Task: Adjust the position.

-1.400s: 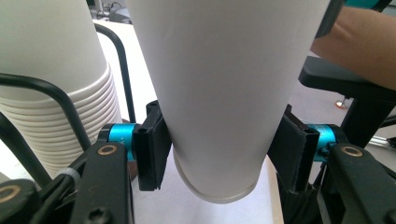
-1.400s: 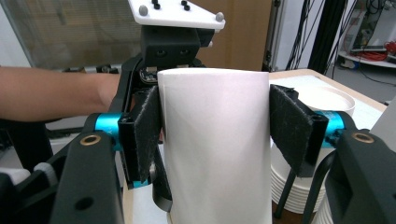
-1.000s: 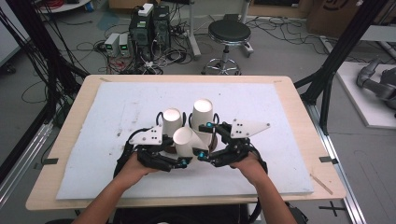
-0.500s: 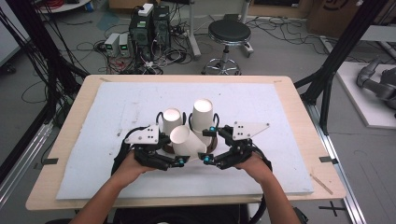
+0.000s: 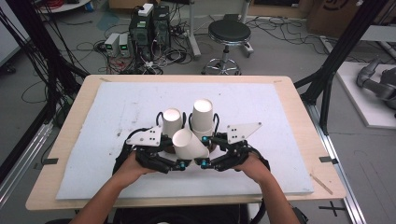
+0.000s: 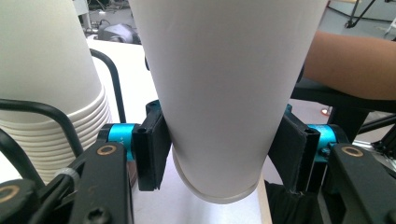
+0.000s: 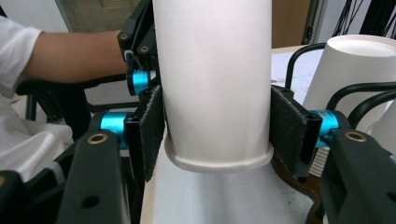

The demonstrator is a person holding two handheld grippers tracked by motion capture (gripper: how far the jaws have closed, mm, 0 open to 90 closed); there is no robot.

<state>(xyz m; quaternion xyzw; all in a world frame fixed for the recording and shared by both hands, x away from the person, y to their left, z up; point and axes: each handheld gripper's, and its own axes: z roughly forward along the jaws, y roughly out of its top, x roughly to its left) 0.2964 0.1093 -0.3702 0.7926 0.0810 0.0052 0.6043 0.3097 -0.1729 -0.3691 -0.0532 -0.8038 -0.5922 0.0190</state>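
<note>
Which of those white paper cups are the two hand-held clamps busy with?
On the white mat near the table's front edge, three white cups cluster. It is the nearest, the tilted cup, leaning between the left gripper and right gripper; the other two stand upside down behind it.

A white paper cup [image 5: 190, 142] is held tilted above the white mat, closed base up and rolled rim low, between two upside-down white cup stacks [image 5: 172, 121] standing just behind it near the table's middle.
</note>
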